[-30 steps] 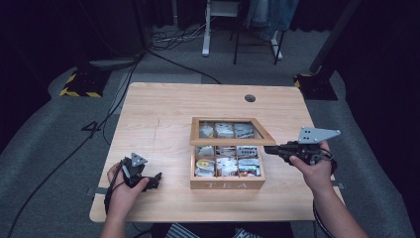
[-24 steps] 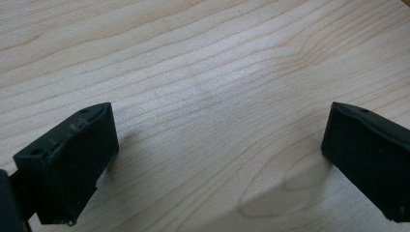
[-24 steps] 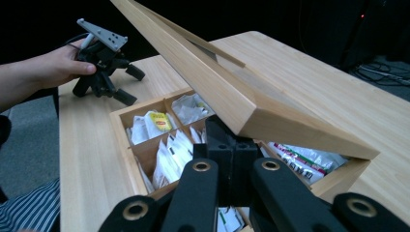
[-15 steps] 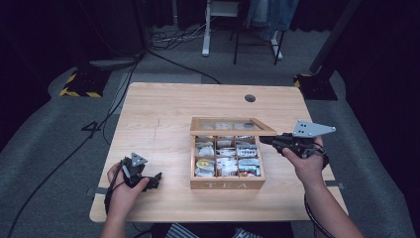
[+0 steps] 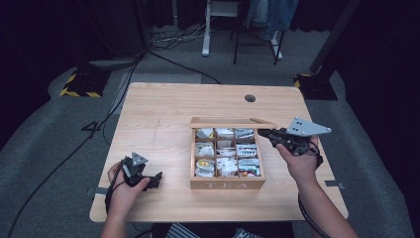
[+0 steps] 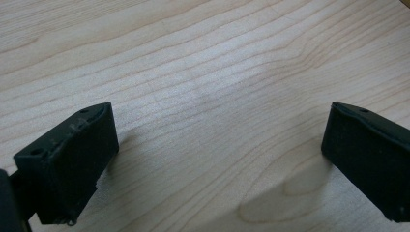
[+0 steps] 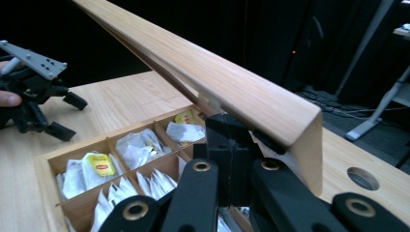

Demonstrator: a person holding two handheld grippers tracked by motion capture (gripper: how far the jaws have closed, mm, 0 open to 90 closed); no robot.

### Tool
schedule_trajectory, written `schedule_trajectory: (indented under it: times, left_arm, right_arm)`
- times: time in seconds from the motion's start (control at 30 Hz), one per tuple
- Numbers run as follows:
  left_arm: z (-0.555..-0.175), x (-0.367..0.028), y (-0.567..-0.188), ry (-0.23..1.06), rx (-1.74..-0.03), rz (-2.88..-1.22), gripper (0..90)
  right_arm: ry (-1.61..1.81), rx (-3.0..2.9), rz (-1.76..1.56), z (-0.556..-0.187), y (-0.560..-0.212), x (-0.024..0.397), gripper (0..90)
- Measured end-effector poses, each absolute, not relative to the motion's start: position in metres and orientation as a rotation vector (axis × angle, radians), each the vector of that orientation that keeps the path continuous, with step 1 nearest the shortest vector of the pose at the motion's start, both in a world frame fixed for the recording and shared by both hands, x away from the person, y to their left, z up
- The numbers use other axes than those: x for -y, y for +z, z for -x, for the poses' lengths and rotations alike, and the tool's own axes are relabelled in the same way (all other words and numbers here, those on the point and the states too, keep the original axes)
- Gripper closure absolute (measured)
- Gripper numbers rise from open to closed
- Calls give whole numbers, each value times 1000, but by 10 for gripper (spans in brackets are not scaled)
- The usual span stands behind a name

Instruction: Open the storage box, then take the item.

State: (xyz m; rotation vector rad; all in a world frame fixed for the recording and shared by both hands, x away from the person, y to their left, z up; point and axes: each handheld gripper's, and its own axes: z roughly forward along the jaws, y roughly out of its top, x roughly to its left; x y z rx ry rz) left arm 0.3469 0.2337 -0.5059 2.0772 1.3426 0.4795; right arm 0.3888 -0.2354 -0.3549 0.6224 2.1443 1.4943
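Right gripper view: right claw (image 7: 232, 145) is sitting closed under tea box (image 5: 227, 183) lid (image 7: 203, 72) at mid-desk (image 5: 163, 109), propping it; lid risks slipping and slamming. Left claw (image 6: 217, 159) is resting apart, idle.

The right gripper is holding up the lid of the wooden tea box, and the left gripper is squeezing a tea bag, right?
Not quite. The left gripper holds nothing: the left gripper view shows its jaws wide apart over bare table. The rest is right: the right gripper is shut on the lid of the wooden tea box.
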Motion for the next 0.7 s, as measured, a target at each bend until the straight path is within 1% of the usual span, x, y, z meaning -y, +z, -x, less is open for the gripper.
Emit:
schedule_trajectory:
  times: [0.33, 0.47, 0.53, 0.63, 0.7]
  left_arm:
    - [-346, -233, -506, 483, -1343, -2075, 9]
    - [-345, -234, -505, 477, -1337, -2074, 30]
    - [-343, -236, -505, 483, -1318, -2068, 68]
    - [-341, -240, -500, 473, -1331, -2076, 205]
    - [-340, -241, -498, 483, -1337, -2083, 202]
  right_arm:
    - [1499, -2142, -620, -390, -356, 234, 900]
    - [1505, -2143, -620, -391, -357, 233, 900]
    - [1509, -2142, -622, -391, -357, 233, 900]
    - [1519, -2151, -628, -391, -357, 234, 900]
    - [1517, -2157, -633, -391, -357, 234, 900]
